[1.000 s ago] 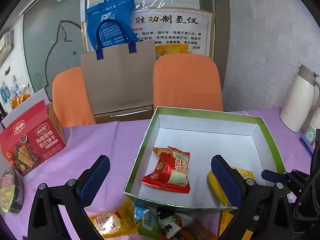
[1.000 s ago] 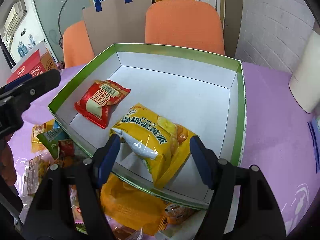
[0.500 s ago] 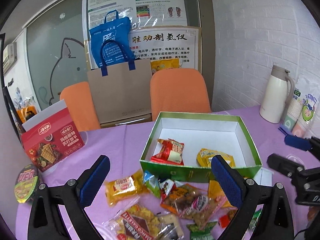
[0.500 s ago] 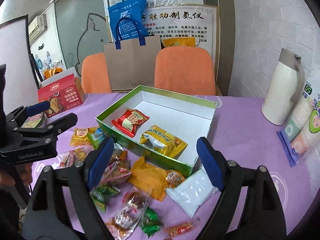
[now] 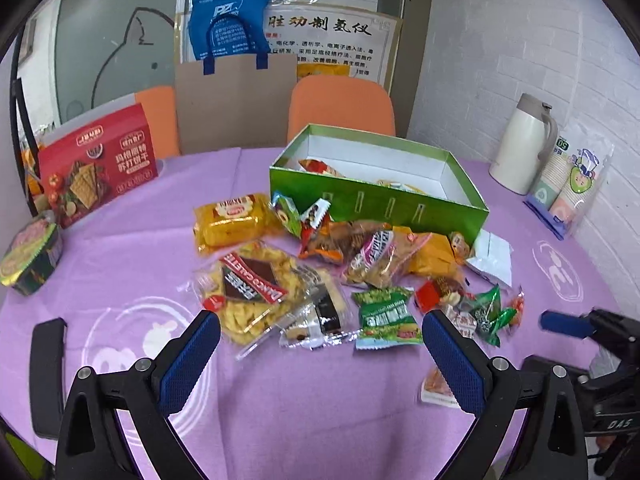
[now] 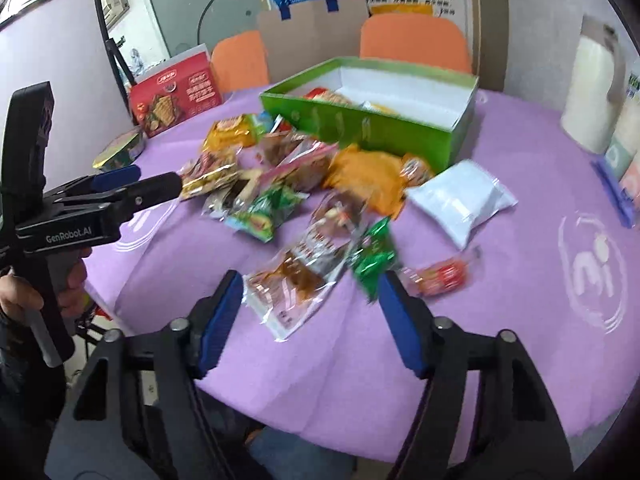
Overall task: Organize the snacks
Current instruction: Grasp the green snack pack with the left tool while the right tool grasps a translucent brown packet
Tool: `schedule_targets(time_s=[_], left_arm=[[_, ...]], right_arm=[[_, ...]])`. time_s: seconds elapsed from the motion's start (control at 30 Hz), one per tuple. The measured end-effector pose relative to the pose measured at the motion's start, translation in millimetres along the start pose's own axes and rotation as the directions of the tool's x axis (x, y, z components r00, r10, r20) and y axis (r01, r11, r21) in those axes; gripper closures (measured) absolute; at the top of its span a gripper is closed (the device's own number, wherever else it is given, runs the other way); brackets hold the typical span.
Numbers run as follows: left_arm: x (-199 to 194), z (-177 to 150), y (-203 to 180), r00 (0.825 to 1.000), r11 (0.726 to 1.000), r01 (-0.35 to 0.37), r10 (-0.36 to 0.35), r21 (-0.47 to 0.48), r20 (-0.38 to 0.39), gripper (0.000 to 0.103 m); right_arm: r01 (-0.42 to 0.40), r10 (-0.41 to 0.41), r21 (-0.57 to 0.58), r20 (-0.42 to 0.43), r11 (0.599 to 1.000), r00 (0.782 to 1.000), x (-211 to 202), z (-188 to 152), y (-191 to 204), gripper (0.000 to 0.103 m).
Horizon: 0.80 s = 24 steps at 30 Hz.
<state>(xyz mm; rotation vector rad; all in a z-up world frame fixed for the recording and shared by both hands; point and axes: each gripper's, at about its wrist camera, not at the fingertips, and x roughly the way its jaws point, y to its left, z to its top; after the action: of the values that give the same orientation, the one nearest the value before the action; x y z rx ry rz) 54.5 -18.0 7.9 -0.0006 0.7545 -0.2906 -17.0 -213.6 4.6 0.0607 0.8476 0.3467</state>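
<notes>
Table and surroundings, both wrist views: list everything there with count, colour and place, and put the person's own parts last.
Box: one, green outside, white inside, far centre of table; at least two packets inside, mostly hidden.
Loose snack packets: a pile, count unclear, yellow, orange, green, red and clear, in front of the box.
White packet: one, right of the pile.
Cracker box: one, red, far left.
Bowl: one, green and foil-lidded, left edge.
Jug: one, cream, far right.
Paper cups: one sleeve, pastel, beside the jug.
Tablecloth: one, purple.
Chairs: two, orange, behind the table.
Paper bag: one, brown, blue handles, between the chairs.
Blue bag: one, on the wall.
Left gripper: open, empty.
Right gripper: open, empty.
Hand: one, holding the left gripper's handle.
</notes>
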Motion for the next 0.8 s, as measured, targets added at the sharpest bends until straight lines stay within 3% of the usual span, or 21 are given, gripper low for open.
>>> schedule_targets(time_s=[0.1, 0.3, 0.37, 0.43, 0.53, 0.67, 0.77, 0.8], left_arm=[[3, -6, -3, 1.000, 1.000, 0.010, -0.010, 0.008, -0.005, 0.001], [8, -2, -10, 0.999, 0.999, 0.032, -0.032, 0.021, -0.002, 0.001], [16, 2, -15, 0.999, 0.998, 0.048, -0.047, 0.027, -0.015, 0.005], [27, 4, -21, 0.997, 0.997, 0.071, -0.070, 0.041, -0.039, 0.018], [49, 6, -33, 0.989, 0.992, 0.113, -0.106, 0.064, -0.100, 0.040], [75, 4, -45, 0.984, 0.990, 0.115, -0.103, 0.077, -0.148, 0.041], [88, 1, -46, 0.981, 0.992, 0.102, -0.087, 0.077, -0.172, 0.042], [89, 0, -47, 0.983, 0.991, 0.094, -0.078, 0.090, -0.166, 0.052]], right_arm=[[-0.048, 0.049, 0.036, -0.018, 0.998, 0.999, 23, -4, 3, 0.041], [0.025, -0.026, 0.095, 0.003, 0.995, 1.000, 56, 4, 1, 0.041], [0.067, -0.067, 0.078, -0.008, 0.995, 0.998, 63, 2, 2, 0.053], [0.049, -0.049, 0.074, 0.004, 0.996, 0.999, 60, -3, -2, 0.063], [0.058, -0.059, 0.083, 0.007, 0.995, 0.998, 50, -8, -11, 0.068], [0.065, -0.067, 0.120, 0.014, 0.991, 0.998, 43, -10, -19, 0.068], [0.071, -0.075, 0.136, 0.029, 0.988, 0.997, 46, -8, -17, 0.062], [0.077, -0.082, 0.135, 0.032, 0.988, 0.996, 48, -6, -15, 0.057]])
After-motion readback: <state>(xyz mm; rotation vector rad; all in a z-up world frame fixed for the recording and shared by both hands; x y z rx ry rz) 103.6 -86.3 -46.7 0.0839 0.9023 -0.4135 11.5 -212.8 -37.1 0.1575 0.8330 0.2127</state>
